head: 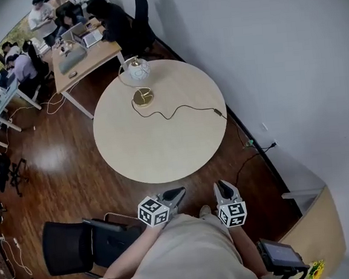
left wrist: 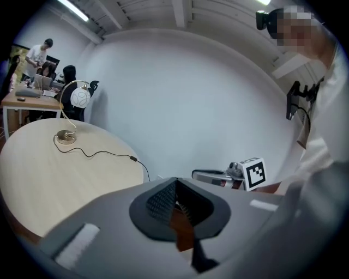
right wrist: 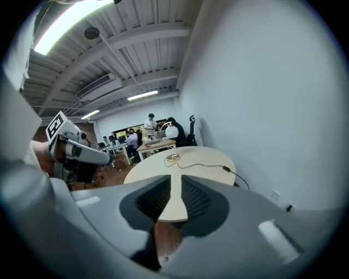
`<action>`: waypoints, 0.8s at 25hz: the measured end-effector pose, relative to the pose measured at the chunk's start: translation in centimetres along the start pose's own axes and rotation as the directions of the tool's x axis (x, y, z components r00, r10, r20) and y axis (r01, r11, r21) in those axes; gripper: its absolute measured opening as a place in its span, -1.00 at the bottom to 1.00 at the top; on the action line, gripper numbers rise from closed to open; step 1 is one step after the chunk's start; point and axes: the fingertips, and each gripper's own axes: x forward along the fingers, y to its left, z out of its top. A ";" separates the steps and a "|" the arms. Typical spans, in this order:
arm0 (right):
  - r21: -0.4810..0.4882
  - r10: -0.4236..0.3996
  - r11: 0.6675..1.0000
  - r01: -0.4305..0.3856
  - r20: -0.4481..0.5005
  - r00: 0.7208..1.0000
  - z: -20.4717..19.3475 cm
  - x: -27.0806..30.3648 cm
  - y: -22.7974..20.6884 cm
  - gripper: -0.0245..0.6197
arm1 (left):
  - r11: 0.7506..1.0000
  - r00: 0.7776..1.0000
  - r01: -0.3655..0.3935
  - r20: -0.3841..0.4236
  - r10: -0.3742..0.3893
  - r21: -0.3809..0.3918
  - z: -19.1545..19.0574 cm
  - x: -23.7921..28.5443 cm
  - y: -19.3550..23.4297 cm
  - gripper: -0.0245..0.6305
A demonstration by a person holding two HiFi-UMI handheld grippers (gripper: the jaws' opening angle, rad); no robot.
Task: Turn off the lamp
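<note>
The lamp, a white globe [head: 138, 69] on a curved brass arm with a round brass base [head: 142, 97], stands at the far side of the round pale table [head: 163, 149]. Its black cord [head: 178, 109] runs right across the top to an inline switch [head: 217, 111] near the edge. My left gripper [head: 178, 194] and right gripper [head: 226, 190] hover side by side off the table's near edge, close to my body and far from the lamp. The left gripper [left wrist: 175, 182] has its tips together and holds nothing. The right gripper [right wrist: 175, 182] stands a little open and empty, with the table showing through the gap.
A black office chair [head: 65, 245] sits at my left. Behind the table is a wooden desk [head: 88, 58] where several people work. A white wall runs along the right, with a wall socket [head: 272, 144] and a wooden cabinet [head: 319, 226] near me.
</note>
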 end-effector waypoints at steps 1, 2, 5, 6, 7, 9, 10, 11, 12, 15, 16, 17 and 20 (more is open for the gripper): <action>0.004 -0.005 1.000 0.005 -0.006 1.000 -0.2 0.3 0.4 -0.73 | 1.000 1.000 0.000 0.000 0.000 -0.002 0.0 -0.6 0.7 -1.00; 0.007 -0.008 1.000 0.008 -0.011 1.000 -0.3 0.7 0.7 -0.73 | 1.000 1.000 -0.003 0.000 0.003 0.000 0.0 -1.2 1.5 -1.00; -0.017 -0.019 1.000 0.018 -0.020 1.000 -0.1 2.0 1.5 -0.73 | 1.000 1.000 -0.012 0.006 0.012 0.010 0.7 -2.4 3.8 -1.00; -0.043 -0.030 0.999 0.029 -0.027 0.999 -0.1 2.4 1.7 -0.75 | 1.000 1.000 -0.012 0.005 0.012 0.013 0.9 -2.7 4.5 -1.00; -0.076 -0.047 0.996 0.044 -0.035 0.998 -0.1 2.7 1.8 -0.86 | 1.000 1.000 -0.010 0.003 0.010 0.016 1.1 -2.9 4.9 -1.00; -0.120 -0.077 0.990 0.071 -0.044 0.996 0.0 3.2 2.4 -0.93 | 1.000 1.000 -0.001 -0.005 0.001 0.023 1.3 -3.4 5.6 -1.00; -0.124 -0.086 0.989 0.080 -0.044 0.995 0.1 3.4 2.7 -0.93 | 1.000 1.000 0.004 -0.009 -0.004 0.029 1.4 -3.8 5.8 -1.00; -0.122 -0.090 0.989 0.085 -0.042 0.995 0.2 3.6 3.2 -0.93 | 0.999 1.000 0.010 -0.012 -0.009 0.035 1.5 -4.1 5.9 -1.00; -0.122 -0.093 0.989 0.087 -0.040 0.995 0.2 3.7 3.7 -0.93 | 0.999 1.000 0.015 -0.015 -0.014 0.040 1.5 -4.4 6.1 -1.00; -0.137 -0.106 0.986 0.100 -0.039 0.994 0.2 3.8 5.0 -0.93 | 0.998 0.999 0.032 -0.026 -0.030 0.045 1.3 -5.0 6.4 -1.00; -0.146 -0.115 0.983 0.108 -0.042 0.992 0.0 3.7 5.3 -0.93 | 0.998 0.999 0.038 -0.032 -0.037 0.045 1.2 -5.0 6.5 -1.00; -0.155 -0.126 0.981 0.118 -0.044 0.991 -0.3 3.7 5.4 -0.93 | 0.998 0.998 0.045 -0.038 -0.043 0.046 1.0 -5.0 6.5 -1.00; -0.168 -0.157 0.975 0.146 -0.057 0.986 -0.9 3.3 5.8 -0.93 | 0.997 0.997 0.064 -0.056 -0.061 0.047 0.5 -5.0 6.6 -1.00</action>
